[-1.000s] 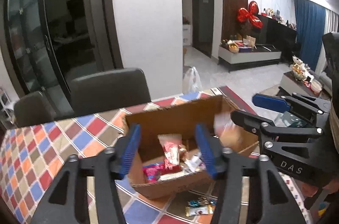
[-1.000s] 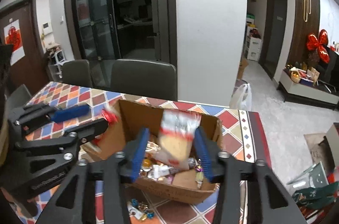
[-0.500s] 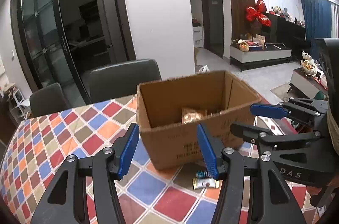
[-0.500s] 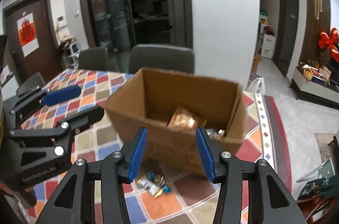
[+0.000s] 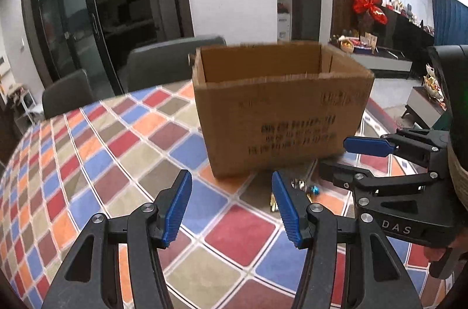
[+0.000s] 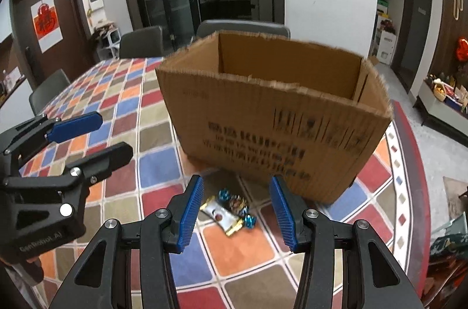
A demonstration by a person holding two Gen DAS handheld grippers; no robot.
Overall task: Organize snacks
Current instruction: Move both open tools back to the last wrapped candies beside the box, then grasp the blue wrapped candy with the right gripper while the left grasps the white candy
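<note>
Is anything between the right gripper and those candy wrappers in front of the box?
Nothing visible. The right gripper has open, empty jaws, and the candy wrappers lie bare on the tablecloth, just short of the cardboard box.

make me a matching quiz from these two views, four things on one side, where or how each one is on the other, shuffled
Things:
1. cardboard box
2. wrapped sweets
3. right gripper
4. grey chair

Descriptions:
A. behind the box, at the table's far edge
B. open, nothing between its blue pads
C. on the checked tablecloth, just in front of the box
D. upright, top open, dark print on its near side

Pairs: 1-D, 2-C, 3-B, 4-A
</note>
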